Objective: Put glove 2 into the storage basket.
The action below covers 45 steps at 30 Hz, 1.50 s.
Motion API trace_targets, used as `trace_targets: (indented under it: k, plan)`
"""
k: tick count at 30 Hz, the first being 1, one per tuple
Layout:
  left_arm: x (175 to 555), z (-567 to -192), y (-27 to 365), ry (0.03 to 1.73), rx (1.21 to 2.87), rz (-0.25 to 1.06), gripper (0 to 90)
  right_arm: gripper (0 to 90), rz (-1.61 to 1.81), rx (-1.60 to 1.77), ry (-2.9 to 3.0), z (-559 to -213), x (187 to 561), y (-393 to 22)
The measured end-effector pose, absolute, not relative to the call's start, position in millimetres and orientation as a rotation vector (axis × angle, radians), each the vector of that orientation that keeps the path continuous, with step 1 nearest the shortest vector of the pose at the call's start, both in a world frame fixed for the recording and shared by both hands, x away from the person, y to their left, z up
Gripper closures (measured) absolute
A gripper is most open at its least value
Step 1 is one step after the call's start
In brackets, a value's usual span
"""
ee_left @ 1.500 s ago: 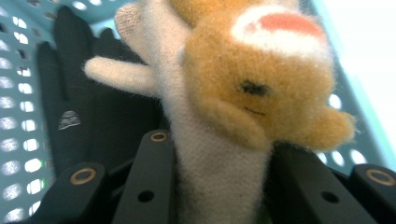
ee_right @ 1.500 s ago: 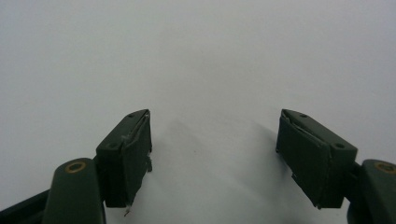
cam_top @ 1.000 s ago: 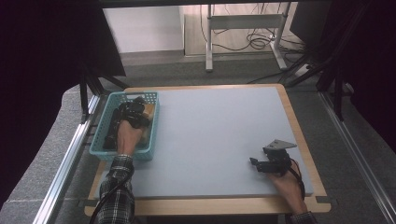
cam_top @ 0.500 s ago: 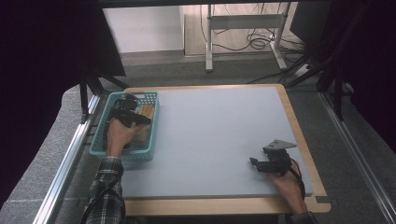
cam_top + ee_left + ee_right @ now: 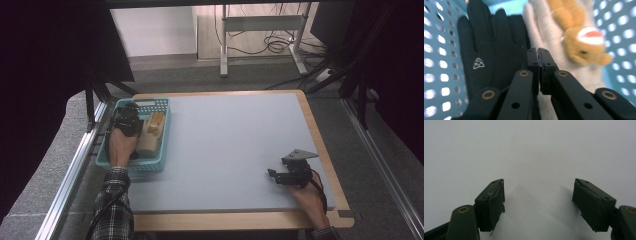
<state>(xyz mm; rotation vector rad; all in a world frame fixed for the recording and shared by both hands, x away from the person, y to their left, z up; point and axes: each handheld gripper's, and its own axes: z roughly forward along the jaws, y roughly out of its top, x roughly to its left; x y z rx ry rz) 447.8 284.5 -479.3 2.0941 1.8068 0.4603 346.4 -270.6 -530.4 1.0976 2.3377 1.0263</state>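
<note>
Nothing has left the basket (image 5: pixel 159 161) yet: the black glove (image 5: pixel 489 57), a cream cloth (image 5: pixel 541 32) and a plush toy (image 5: pixel 584 42) lie inside. The left gripper (image 5: pixel 539 53) has just snapped closed, seemingly pinching nothing, above the glove's edge. The right gripper (image 5: pixel 539 202) rests open on the mat (image 5: pixel 235 145).

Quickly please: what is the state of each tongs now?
Left tongs: have just been closing, now shut, nothing visibly between them, over the black glove.
Right tongs: open, empty, above the table.
</note>
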Motion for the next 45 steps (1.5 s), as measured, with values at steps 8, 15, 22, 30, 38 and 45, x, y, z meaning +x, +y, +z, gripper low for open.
trace_targets:
  k: [8, 15, 22, 30, 38, 45]
  plan:
    - [459.6, -498.0, 268.6, 1.792, 2.11, 0.349, 90.0, 25.0, 1.008, 1.083, 2.336, -530.6, 345.9, -269.2]
    - [461.9, -495.8, 258.1, 1.778, 2.113, 0.349, 90.0, 25.0, 1.008, 1.082, 2.335, -530.8, 345.8, -269.0]
    - [462.2, -502.2, 261.4, 1.795, 2.106, 0.33, 90.0, 25.0, 1.007, 1.081, 2.336, -530.8, 345.8, -268.9]
    - [459.2, -497.4, 265.9, 1.777, 2.097, 0.371, 84.3, 25.0, 1.006, 1.081, 2.334, -530.8, 345.7, -268.7]
    - [454.0, -487.2, 274.1, 1.769, 2.059, 0.425, 72.2, 25.0, 1.007, 1.082, 2.334, -530.7, 345.6, -268.7]
    - [447.6, -477.1, 282.6, 1.738, 2.03, 0.463, 61.3, 25.0, 1.006, 1.081, 2.335, -530.7, 345.5, -268.6]
